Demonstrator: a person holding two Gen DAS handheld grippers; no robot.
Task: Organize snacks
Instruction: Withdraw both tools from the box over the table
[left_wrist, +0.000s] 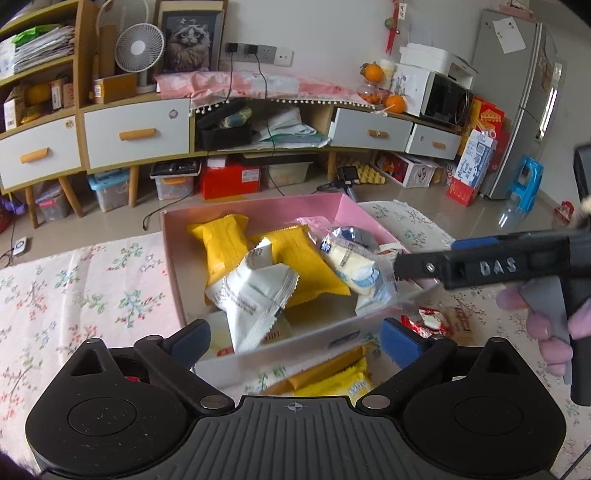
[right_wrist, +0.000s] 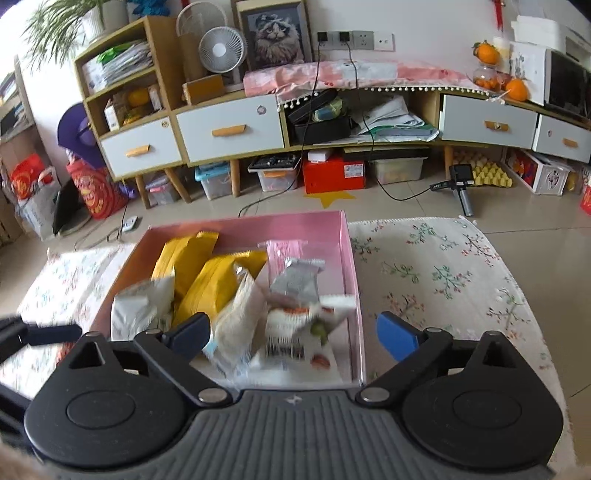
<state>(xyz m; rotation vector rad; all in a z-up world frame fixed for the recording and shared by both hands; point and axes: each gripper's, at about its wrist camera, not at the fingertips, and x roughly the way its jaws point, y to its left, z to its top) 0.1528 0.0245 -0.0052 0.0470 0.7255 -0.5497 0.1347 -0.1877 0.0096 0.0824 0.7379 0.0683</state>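
Note:
A pink box (left_wrist: 258, 206) stands on the flowered cloth and holds yellow packets (left_wrist: 225, 240), a white packet (left_wrist: 255, 295) and a clear-wrapped blue-and-white snack (left_wrist: 351, 266). My left gripper (left_wrist: 295, 332) is open over the box's near side, with nothing between its pads. My right gripper (left_wrist: 428, 254) reaches in from the right over the box's right wall, a hand on its grip. In the right wrist view the right gripper (right_wrist: 295, 332) is open above a barcode packet (right_wrist: 295, 343) and a silver packet (right_wrist: 299, 280) inside the pink box (right_wrist: 351, 266), pressing on neither.
More yellow packets (left_wrist: 332, 384) and a red-and-white snack (left_wrist: 432, 317) lie on the cloth (left_wrist: 74, 295) just outside the box's near wall. Beyond the table stand a low sideboard (left_wrist: 133, 136), floor boxes, a fridge (left_wrist: 517, 110) and a blue stool (left_wrist: 528, 181).

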